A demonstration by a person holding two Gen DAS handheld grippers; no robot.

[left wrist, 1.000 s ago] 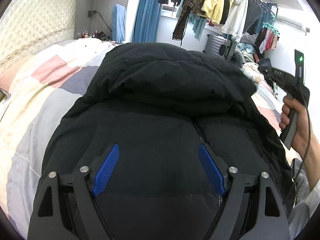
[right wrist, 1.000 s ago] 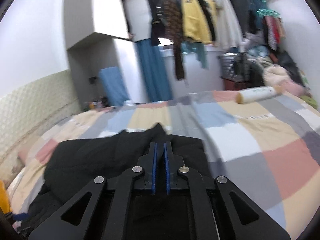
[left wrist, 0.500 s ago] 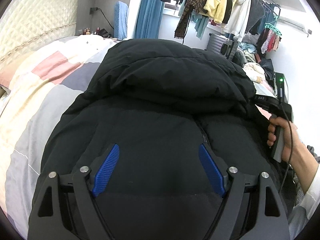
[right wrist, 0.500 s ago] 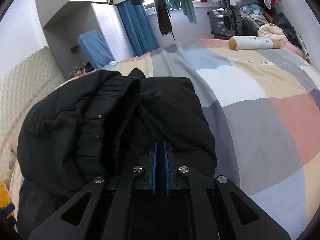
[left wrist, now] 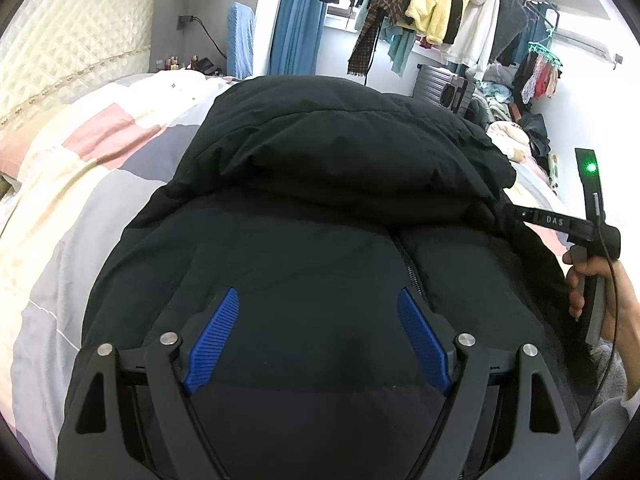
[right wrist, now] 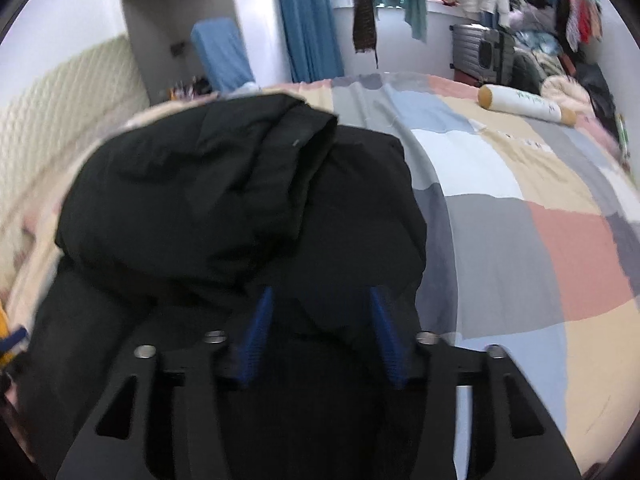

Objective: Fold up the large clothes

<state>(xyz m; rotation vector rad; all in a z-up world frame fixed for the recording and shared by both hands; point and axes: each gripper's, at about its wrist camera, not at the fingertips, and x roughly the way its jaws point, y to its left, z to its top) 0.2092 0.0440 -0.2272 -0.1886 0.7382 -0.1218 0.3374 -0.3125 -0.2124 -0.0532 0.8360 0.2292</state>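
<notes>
Across the patchwork bed cover (right wrist: 512,240), one big black padded jacket (left wrist: 320,240), zip up the front, upper part already doubled back over the body in a thick roll. No visible shift in the bulk of it against half a second ago: same roll, same zip line, same place near the headboard side of the bed.

On the right, a real change. Right gripper (right wrist: 320,332), pinched shut a moment back with its blue pads together, now spread wide, pads apart over the jacket's near edge and holding nothing. Blur all through that view, so still in motion. Seen from the left view, the hand and handle (left wrist: 592,280) at the jacket's right edge, a little higher than before.

On the left, nothing new. Left gripper (left wrist: 318,340) wide open as before, hovering over the lower front of the jacket, blue fingers (left wrist: 214,340) either side of bare black cloth, gripping nothing.

Meaning, as a judgement: last fold let go and lying in place, both tools free. Likely next, a fresh hold on the right edge or hem for another fold. Puffy filling, so some risk of the roll springing back.

Small, far off: a bolster pillow (right wrist: 524,104) near the far edge of the bed.
</notes>
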